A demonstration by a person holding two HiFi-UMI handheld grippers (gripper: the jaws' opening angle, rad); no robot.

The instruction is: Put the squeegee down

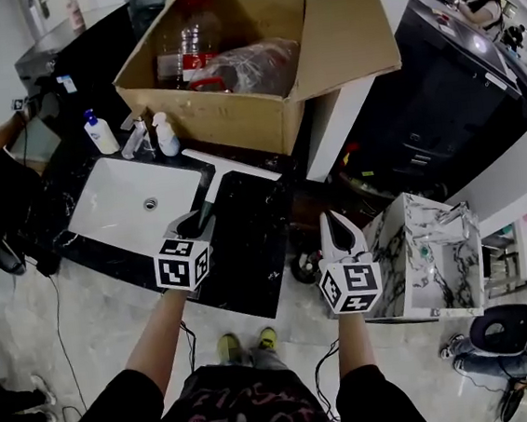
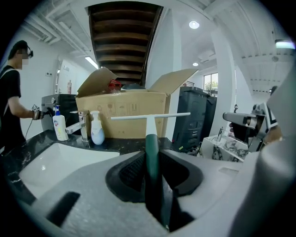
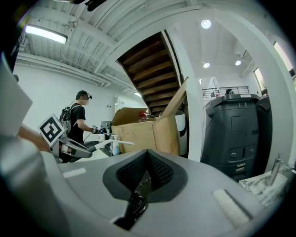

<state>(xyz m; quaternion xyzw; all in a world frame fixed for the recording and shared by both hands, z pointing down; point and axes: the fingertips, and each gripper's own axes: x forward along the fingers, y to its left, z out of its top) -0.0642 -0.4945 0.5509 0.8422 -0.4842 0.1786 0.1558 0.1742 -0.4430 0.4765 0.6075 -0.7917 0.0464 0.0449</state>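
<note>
We have the left tongs (image 2: 151, 155) clamped on the dark-green-handled, white-bladed squeegee (image 2: 150, 116) over the black marble table (image 1: 249, 254), right tongs (image 3: 147, 163) shut, probably empty; if we release early it may skid into the white sink (image 1: 122, 197).

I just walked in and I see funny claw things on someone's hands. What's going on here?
A person is holding a claw-like gripper in each hand, standing at a black counter with a white sink. The left gripper is clamped on the green handle of a squeegee, with the white blade pointing toward a big cardboard box. The squeegee has not been let go yet. The right gripper is closed, holds nothing, and is off to the right of the counter.
</note>
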